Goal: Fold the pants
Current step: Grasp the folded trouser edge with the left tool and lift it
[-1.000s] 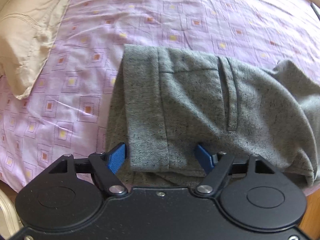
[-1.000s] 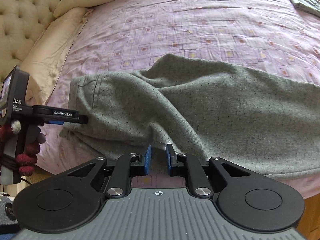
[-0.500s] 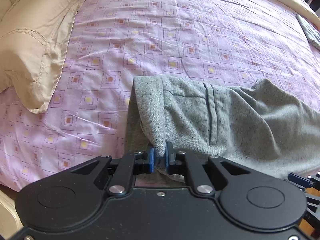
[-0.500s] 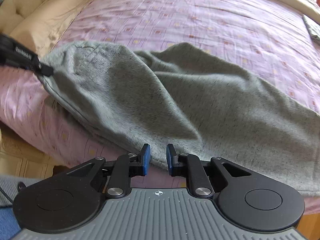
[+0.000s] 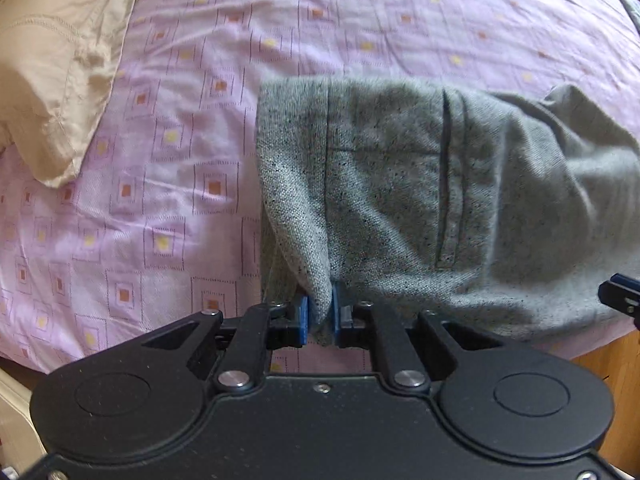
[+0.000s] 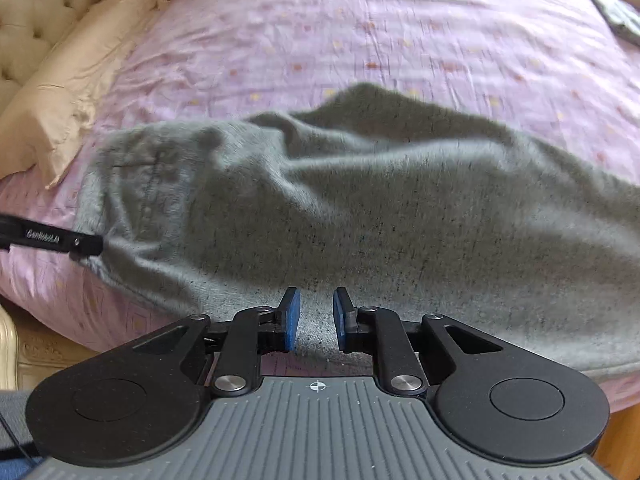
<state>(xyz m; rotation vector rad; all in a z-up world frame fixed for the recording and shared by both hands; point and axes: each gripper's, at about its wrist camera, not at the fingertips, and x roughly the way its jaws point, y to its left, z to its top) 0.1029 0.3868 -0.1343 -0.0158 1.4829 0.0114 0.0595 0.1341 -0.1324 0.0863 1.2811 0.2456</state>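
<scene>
Grey speckled pants [image 5: 420, 184] lie on a purple patterned bed sheet [image 5: 168, 208] near the bed's front edge. My left gripper [image 5: 320, 316] is shut on the waistband corner of the pants and lifts that fold slightly. In the right wrist view the pants [image 6: 360, 208] stretch across the bed to the right. My right gripper [image 6: 316, 320] has a narrow gap between its blue pads [image 6: 291, 320] over the near hem, and I cannot tell whether it grips cloth. The left gripper's finger [image 6: 60, 240] shows at the far left, pinching the waistband.
A beige pillow [image 5: 52, 72] lies at the back left, against a tufted headboard [image 6: 36, 12]. A dark folded item [image 6: 616, 12] lies at the far right of the bed. The wooden bed frame [image 5: 612, 364] shows below the front edge.
The left gripper closed on the waistband corner and has pulled it up and back. The right gripper has stayed nearly shut at the near hem while the view shifted.
</scene>
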